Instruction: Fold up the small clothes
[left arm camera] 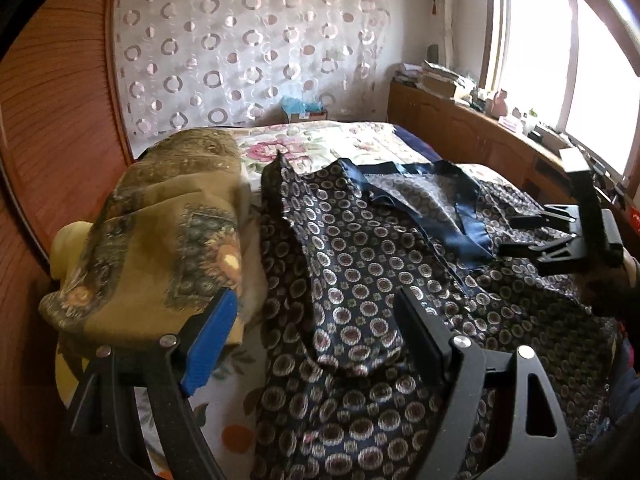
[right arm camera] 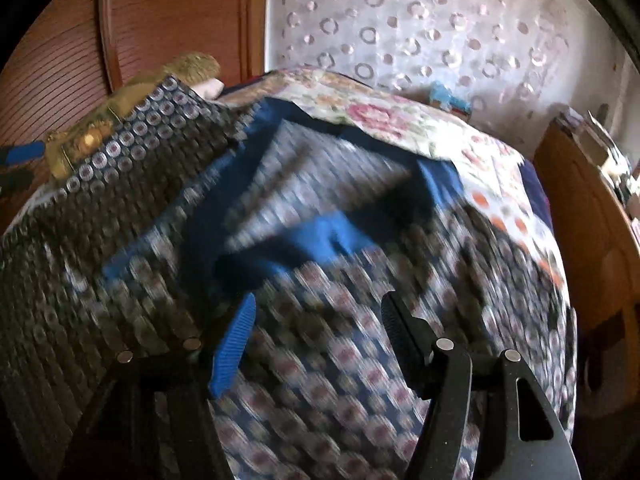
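Left wrist view: the left gripper [left arm camera: 316, 312] hovers with jaws spread wide over a dark navy garment [left arm camera: 360, 280] patterned with circles, which lies crumpled across a floral bedspread [left arm camera: 320, 140]. An olive printed cloth [left arm camera: 168, 232] is heaped just to its left. At far right, the right gripper [left arm camera: 516, 234] reaches over the garment. Right wrist view, blurred: the right gripper [right arm camera: 316, 316] is also released, with the navy garment [right arm camera: 320, 360] beneath it.
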Demonstrator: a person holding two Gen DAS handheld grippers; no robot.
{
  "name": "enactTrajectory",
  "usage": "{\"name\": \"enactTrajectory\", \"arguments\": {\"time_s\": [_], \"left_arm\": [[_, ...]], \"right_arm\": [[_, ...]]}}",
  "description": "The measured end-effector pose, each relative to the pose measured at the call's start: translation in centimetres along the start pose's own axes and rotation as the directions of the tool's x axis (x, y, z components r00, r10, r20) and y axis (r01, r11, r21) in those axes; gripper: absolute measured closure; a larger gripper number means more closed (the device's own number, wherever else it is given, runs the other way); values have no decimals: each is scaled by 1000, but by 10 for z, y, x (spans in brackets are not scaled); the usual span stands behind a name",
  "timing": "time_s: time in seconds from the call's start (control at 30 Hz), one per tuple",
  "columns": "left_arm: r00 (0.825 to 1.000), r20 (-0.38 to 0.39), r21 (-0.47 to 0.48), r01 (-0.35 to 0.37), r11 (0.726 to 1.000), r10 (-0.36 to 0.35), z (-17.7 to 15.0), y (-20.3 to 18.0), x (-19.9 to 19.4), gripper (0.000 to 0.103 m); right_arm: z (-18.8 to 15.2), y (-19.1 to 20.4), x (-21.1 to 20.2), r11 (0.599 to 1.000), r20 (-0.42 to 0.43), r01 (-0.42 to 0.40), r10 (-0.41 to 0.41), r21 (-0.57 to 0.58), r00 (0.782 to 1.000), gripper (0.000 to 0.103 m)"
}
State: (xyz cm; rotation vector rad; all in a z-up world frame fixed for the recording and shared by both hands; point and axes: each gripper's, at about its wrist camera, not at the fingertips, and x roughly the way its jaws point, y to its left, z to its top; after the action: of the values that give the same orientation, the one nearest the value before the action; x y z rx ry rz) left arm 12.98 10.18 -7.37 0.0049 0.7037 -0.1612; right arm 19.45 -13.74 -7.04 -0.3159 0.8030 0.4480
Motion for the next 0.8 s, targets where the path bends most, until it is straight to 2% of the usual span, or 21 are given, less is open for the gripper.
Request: {"name": "enactTrajectory", "arguments": {"time_s": [0.17,0.33,0.43,0.6,0.67,0.73,0.8], "left_arm": [[999,-39,-14,16,1000,-17,10,3,19,40],[995,-91,-32,25,999,-28,21,8,43,60],[992,-127,-53,19,998,-26,25,11,57,67],[986,-165,-59,-6,998,-3,33,13,75,68],[986,-166,-48,-20,999,12,34,15,77,79],[986,-166,-39,-15,999,8,35,15,77,98],[989,-149,-33,-17,999,12,37,18,72,100]], "right_arm": [[-5,-11,-8,998,12,-27,26,54,1000,36],[-10,-14,-12,998,17,-29,28,58,999,36],[-12,-17,-12,998,18,-29,28,59,999,36],[-8,-13,-7,998,15,-25,25,58,1000,35],[-9,-13,-8,998,15,-27,26,59,1000,35],[-10,-13,-9,998,15,-27,26,59,1000,35],[-9,-14,-9,998,15,-28,27,60,1000,35]]}}
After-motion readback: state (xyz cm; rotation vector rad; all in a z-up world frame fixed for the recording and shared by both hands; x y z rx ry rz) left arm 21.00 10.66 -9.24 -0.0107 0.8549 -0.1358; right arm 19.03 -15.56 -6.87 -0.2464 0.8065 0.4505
